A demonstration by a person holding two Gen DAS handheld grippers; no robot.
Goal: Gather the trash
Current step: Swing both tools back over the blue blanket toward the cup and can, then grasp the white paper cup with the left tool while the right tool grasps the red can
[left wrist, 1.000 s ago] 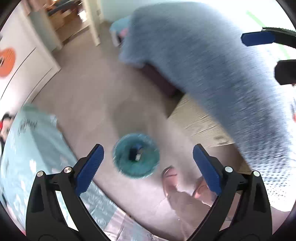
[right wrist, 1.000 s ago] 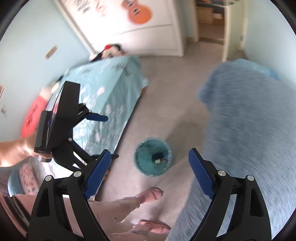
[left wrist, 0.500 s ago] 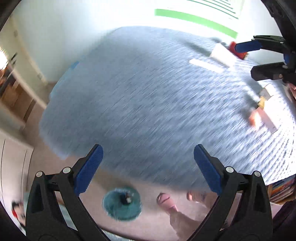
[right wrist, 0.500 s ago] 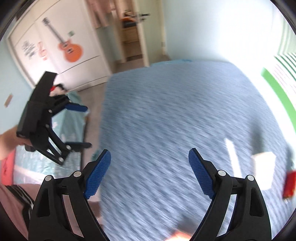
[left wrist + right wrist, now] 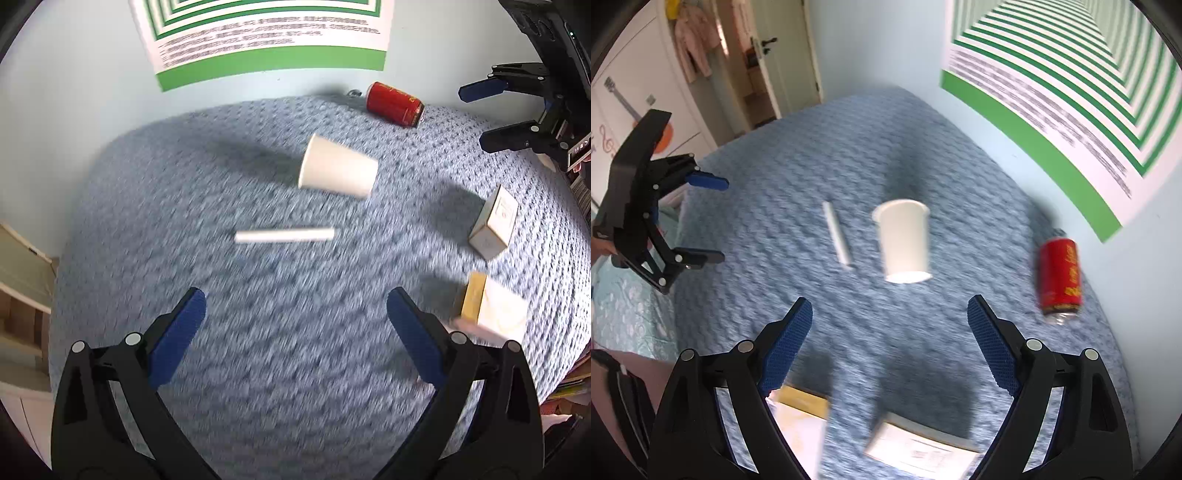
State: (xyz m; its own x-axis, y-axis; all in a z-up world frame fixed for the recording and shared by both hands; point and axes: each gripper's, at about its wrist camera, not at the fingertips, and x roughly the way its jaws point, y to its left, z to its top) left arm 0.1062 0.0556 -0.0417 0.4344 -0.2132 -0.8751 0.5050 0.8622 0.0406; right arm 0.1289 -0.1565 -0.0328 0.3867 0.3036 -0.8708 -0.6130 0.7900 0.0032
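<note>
Both the left gripper [image 5: 295,321] and right gripper [image 5: 890,325] hover spread and empty over the blue bedspread [image 5: 258,369], where a red can [image 5: 1060,278] bears unreadable gold lettering.

left wrist: looks down over the blue bedspread [image 5: 295,369] toward the poster wall [image 5: 55,110] | right wrist: above the bed's near edge, facing along that wall toward the doorway [image 5: 775,55] | shared: paper cup [image 5: 338,170] [image 5: 905,242], red can [image 5: 394,99] [image 5: 1060,278], white stick [image 5: 284,235] [image 5: 836,232]
</note>
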